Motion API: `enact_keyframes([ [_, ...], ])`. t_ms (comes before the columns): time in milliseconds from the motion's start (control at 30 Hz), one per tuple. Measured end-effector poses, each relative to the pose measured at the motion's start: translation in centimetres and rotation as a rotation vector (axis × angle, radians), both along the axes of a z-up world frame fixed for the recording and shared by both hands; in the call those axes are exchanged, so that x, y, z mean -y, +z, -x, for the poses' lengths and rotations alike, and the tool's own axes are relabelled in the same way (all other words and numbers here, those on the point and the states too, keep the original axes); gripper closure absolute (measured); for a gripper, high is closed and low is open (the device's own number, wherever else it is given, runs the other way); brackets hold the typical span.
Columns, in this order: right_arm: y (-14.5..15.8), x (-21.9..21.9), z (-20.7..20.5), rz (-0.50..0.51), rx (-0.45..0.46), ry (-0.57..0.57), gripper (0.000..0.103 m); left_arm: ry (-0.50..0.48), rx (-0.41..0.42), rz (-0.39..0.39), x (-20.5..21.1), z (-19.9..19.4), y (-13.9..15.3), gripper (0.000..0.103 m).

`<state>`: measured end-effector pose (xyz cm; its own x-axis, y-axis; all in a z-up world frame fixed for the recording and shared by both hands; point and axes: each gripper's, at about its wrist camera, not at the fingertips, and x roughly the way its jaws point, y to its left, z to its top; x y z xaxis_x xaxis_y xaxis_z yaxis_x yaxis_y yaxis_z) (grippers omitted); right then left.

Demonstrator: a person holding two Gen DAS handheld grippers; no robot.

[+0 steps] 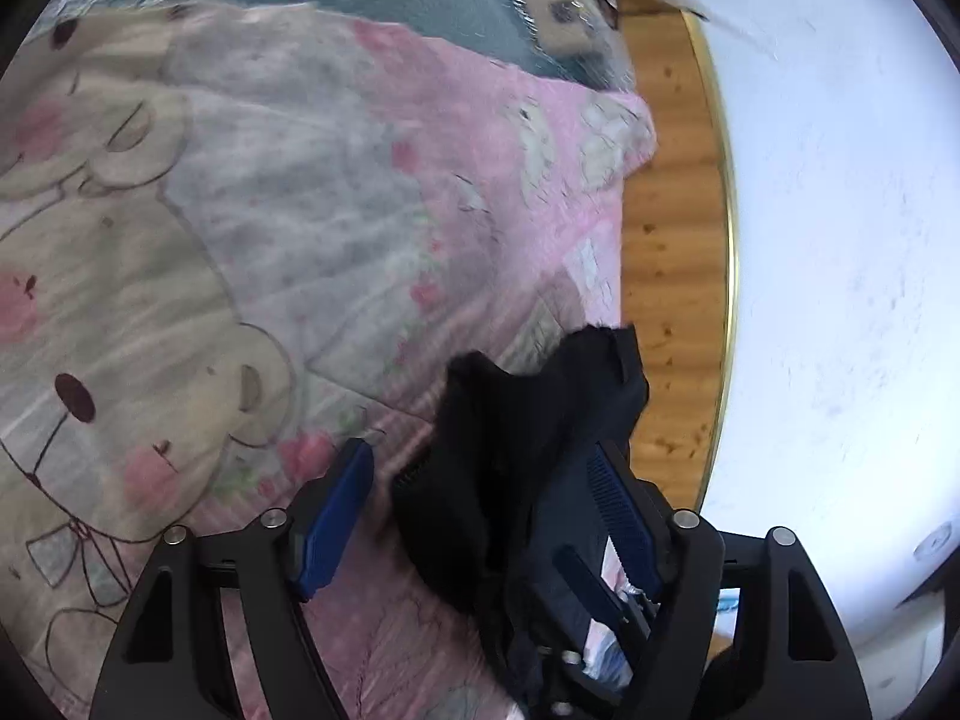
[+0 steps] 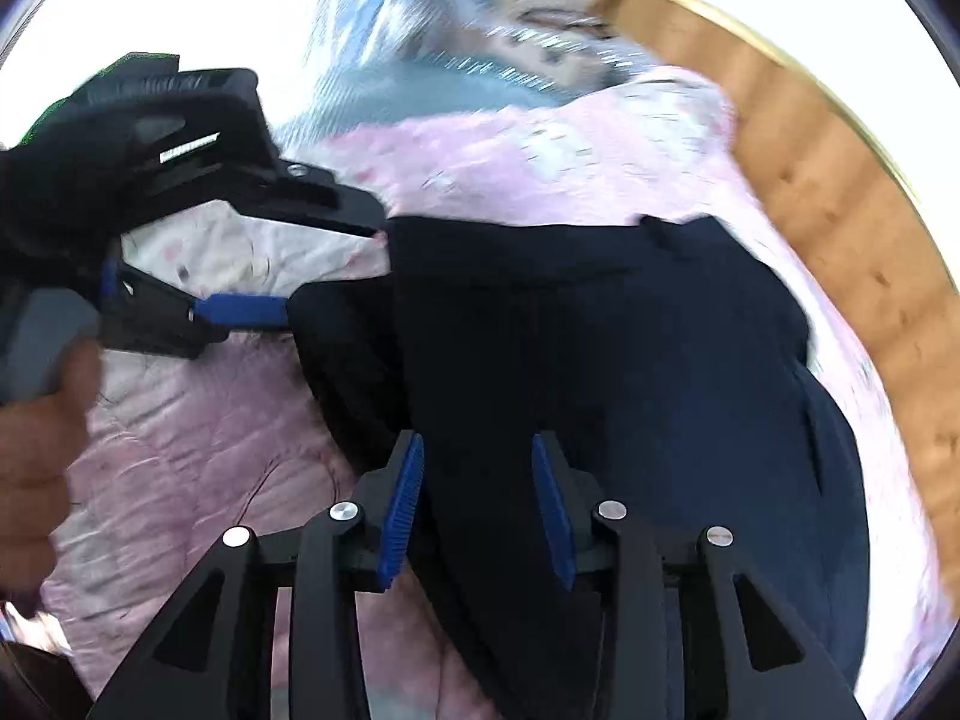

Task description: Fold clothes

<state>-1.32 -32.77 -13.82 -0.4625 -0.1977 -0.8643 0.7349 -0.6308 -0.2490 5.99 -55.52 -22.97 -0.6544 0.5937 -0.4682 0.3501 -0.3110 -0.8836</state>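
Claws (image 2: 477, 495) above pink quilt (image 2: 198, 420), wooden floor (image 2: 840, 192).

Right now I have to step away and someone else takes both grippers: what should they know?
Left gripper: jaws open, dark garment bunched between them and draped over one finger, not clamped.
Right gripper: jaws open over the same garment, gripping nothing.
The garment lies on the pink cartoon quilt near the wooden bed edge, rumpled.
Done: no neat fold visible.
Left: flatten it, then fold.
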Motion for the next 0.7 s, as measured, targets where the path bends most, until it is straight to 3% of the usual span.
enact_keyframes([
  [33,-0.5,0.1,0.5,-0.022,0.004,-0.009,0.099,-0.016,-0.003,0.0,-0.9,0.5,-0.2,0.073],
  [67,-0.9,0.3,1.1,-0.044,0.007,-0.018,0.101,-0.043,-0.013,0.011,-3.0,3.4,-0.4,0.096],
  [100,-0.8,0.0,1.7,-0.045,0.008,-0.041,0.103,-0.077,-0.061,0.012,-4.0,5.1,0.5,0.097],
  [167,3.2,-2.3,2.3,0.061,-0.013,-0.12,0.103,-0.128,-0.188,-0.004,-5.2,6.8,3.4,0.098],
  [233,7.9,-4.6,2.3,0.181,-0.04,-0.178,0.103,-0.17,-0.412,-0.033,-5.1,6.6,8.4,0.098],
  [300,11.7,-5.9,1.3,0.292,-0.053,-0.181,0.103,-0.182,-0.489,-0.008,-4.0,5.6,9.0,0.098],
  [367,10.9,-5.2,1.2,0.303,0.009,-0.164,0.103,-0.137,-0.355,-0.008,-2.7,5.6,4.7,0.098],
  [433,7.2,-3.1,1.4,0.244,0.079,-0.119,0.103,-0.083,-0.191,-0.012,-1.4,5.9,-0.2,0.098],
  [467,5.6,-2.4,1.4,0.214,0.103,-0.102,0.103,-0.069,-0.165,-0.024,-1.0,5.6,-0.8,0.097],
  [533,3.3,-1.3,1.1,0.163,0.124,-0.067,0.103,-0.051,-0.156,-0.041,-0.3,4.8,-0.6,0.084],
  [567,2.7,-1.1,0.9,0.141,0.114,-0.051,0.103,-0.043,-0.153,-0.036,0.2,4.5,-0.2,0.068],
  [600,2.4,-1.0,0.8,0.123,0.102,-0.038,0.103,-0.027,-0.138,-0.021,0.9,3.9,0.2,0.058],
  [700,2.9,-1.7,0.2,0.118,0.068,-0.055,0.103,0.039,-0.094,0.007,2.9,3.1,1.1,0.052],
])
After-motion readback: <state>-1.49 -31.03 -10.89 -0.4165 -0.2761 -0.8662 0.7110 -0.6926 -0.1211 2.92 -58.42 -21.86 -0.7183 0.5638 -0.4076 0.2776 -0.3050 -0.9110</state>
